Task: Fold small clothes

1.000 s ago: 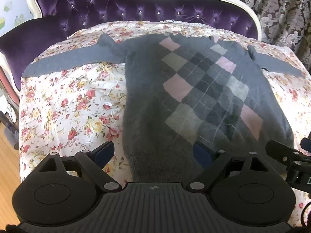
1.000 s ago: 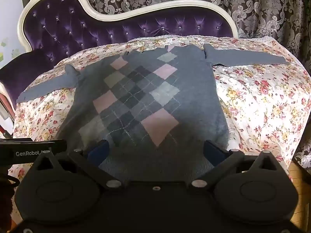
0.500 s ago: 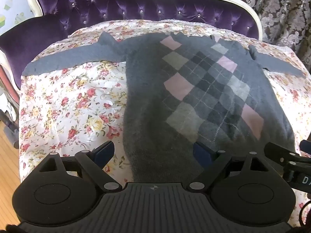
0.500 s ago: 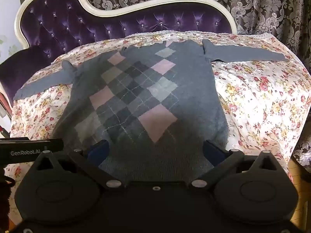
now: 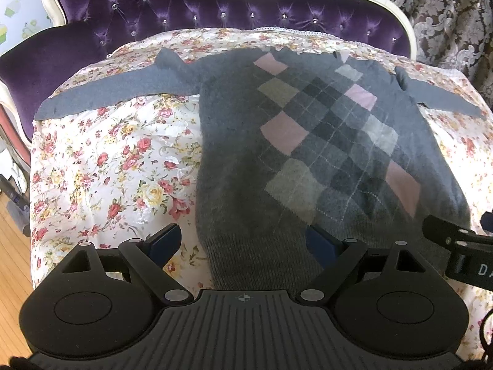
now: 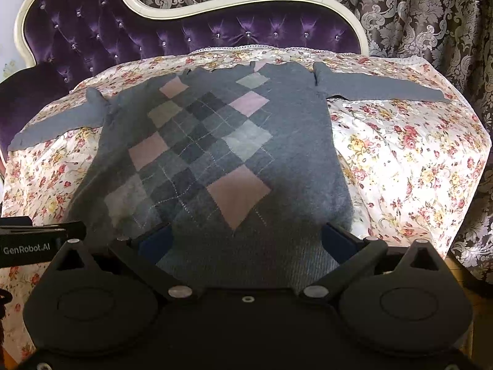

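In the left wrist view, a grey argyle sweater (image 5: pixel 308 154) with pink and pale diamonds is seen spread flat, front up, on a floral bedspread (image 5: pixel 107 169), both sleeves stretched out sideways and the neckline toward a purple tufted headboard (image 5: pixel 185 6). The left claw (image 5: pixel 243 242) is held released, its two blue-padded fingers spread wide on either side of the sweater's near left hem corner, one over the bedspread and one over the knit; nothing is gripped. Part of the other tool is seen at the right edge. In the right wrist view, the same sweater (image 6: pixel 215 154) is seen from the other side, with the right claw (image 6: pixel 246 240) likewise released, fingers spread wide above the ribbed hem (image 6: pixel 246 262) near its right corner, grasping nothing. No fold appears to have been made yet. Judged from here, a pinch at the hem could take only the top layer, so that the back would drag and bunch; uneven lifting by the two claws could skew the fold; the slippery-looking bedspread could be caught together with the knit. A patterned curtain (image 6: pixel 431 15) hangs behind the headboard and wooden flooring (image 5: pixel 12 246) shows at the left. Nothing is seen lying on the sweater or in the way of either claw.
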Tool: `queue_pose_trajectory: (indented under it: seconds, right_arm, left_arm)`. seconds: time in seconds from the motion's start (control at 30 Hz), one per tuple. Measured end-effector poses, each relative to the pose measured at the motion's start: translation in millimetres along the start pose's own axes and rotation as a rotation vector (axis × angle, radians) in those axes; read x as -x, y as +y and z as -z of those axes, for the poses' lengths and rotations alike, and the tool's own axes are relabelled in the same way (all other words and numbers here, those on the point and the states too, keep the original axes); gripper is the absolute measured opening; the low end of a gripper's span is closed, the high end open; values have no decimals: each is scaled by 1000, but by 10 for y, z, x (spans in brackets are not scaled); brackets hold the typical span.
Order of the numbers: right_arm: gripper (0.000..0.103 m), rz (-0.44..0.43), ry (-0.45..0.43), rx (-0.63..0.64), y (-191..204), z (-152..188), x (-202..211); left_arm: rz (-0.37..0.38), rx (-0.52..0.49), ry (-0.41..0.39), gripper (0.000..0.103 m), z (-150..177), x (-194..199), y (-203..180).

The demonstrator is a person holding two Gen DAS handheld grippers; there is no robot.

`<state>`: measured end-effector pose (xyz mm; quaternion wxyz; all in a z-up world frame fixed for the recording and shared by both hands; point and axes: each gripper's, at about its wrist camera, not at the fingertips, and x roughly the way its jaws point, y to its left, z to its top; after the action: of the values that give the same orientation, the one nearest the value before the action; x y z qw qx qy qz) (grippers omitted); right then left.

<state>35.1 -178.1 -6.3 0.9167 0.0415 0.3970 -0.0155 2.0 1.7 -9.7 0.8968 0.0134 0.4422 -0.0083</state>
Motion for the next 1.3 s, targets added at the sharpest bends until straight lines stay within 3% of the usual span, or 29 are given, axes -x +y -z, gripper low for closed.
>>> queue_pose_trajectory:
  seconds: [1.3]
  right_arm:
    - [102, -14, 33, -3, 19, 12, -46]
  left_arm:
    - [3, -11, 42, 88, -9, -90, -25]
